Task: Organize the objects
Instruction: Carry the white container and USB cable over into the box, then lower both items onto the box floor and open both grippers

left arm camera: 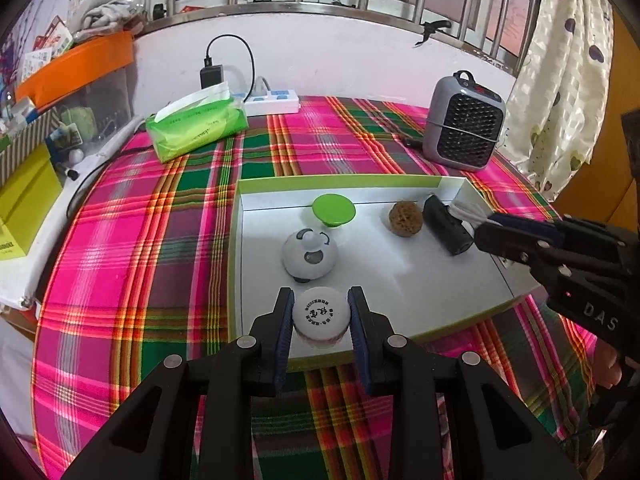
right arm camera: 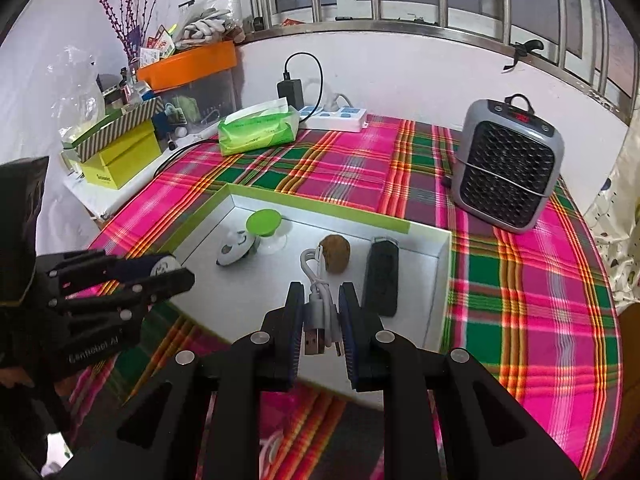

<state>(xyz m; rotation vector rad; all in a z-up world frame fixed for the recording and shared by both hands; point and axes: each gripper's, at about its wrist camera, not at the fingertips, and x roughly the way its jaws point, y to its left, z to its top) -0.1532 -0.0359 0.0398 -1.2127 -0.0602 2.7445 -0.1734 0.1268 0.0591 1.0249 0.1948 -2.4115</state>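
Already four items lie in the tray (left arm camera: 256, 200); left tool (left arm camera: 320, 316) grips a small jar (left arm camera: 320, 314), right tool (right arm camera: 322, 320) a cable (right arm camera: 318, 292), neither yet released.

Both grippers are matte black plastic. The left gripper (left arm camera: 320, 312) has two long angular arms with triangular cut-outs, and round silver screws sit at the joints. Its fingers (left arm camera: 285, 332) carry dark blue ribbed pads on their inner faces. The right gripper (right arm camera: 321, 312) is built the same way: black arms, silver screws, blue ribbed pads. Seen from the side in the left wrist view, the right gripper's black body bears pale raised letters "DAS", several small silver screws and a tiny red light. In the right wrist view the left gripper's side shows pale lettering, too blurred to read surely, beside a dark sleeve (right arm camera: 20, 216).
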